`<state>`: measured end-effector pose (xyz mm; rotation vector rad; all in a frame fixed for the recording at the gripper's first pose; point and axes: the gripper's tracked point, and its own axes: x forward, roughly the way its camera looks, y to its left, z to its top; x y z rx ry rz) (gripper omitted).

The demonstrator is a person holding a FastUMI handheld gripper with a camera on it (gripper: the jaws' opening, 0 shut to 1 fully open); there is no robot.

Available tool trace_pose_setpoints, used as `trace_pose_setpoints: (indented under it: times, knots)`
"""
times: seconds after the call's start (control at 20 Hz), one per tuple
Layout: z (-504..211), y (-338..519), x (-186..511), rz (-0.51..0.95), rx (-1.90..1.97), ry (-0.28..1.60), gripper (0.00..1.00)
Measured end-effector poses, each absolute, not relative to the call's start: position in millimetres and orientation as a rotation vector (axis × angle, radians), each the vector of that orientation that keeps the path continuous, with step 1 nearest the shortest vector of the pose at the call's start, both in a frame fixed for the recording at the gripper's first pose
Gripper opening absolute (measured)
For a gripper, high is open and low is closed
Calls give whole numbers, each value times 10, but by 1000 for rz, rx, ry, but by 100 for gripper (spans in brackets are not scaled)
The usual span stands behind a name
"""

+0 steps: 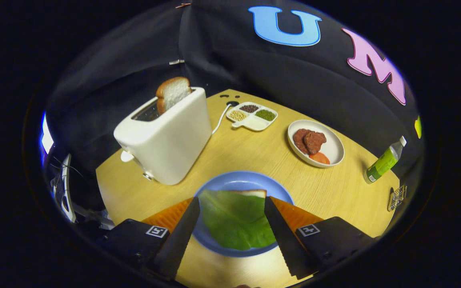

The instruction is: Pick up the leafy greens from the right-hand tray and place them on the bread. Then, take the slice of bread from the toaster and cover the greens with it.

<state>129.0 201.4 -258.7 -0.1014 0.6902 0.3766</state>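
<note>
two tongs (230, 218) fingers stand wide apart, holding nothing, either side of a flat, veined green leaf (234, 218). the leaf lies on a bread slice (254, 193) on a round blue plate (234, 182), covering most of it. far left on the pale wood-grain surface (254, 156), a smooth white toaster (166, 138) holds a second slice (172, 93) upright in its slot. right of it sit a divided dish (254, 116) of grains and an oval tray (332, 148) with brown patties (309, 141).
</note>
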Motion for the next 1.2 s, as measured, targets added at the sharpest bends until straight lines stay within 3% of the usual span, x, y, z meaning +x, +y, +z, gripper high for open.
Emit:
trace_pose_setpoints:
  times: [0.65, 1.2]
  knots:
    - [-1294, 3202, 2085, 502, -51, 496, 99]
    - [-1866, 3763, 2643, 482, -153, 575, 100]
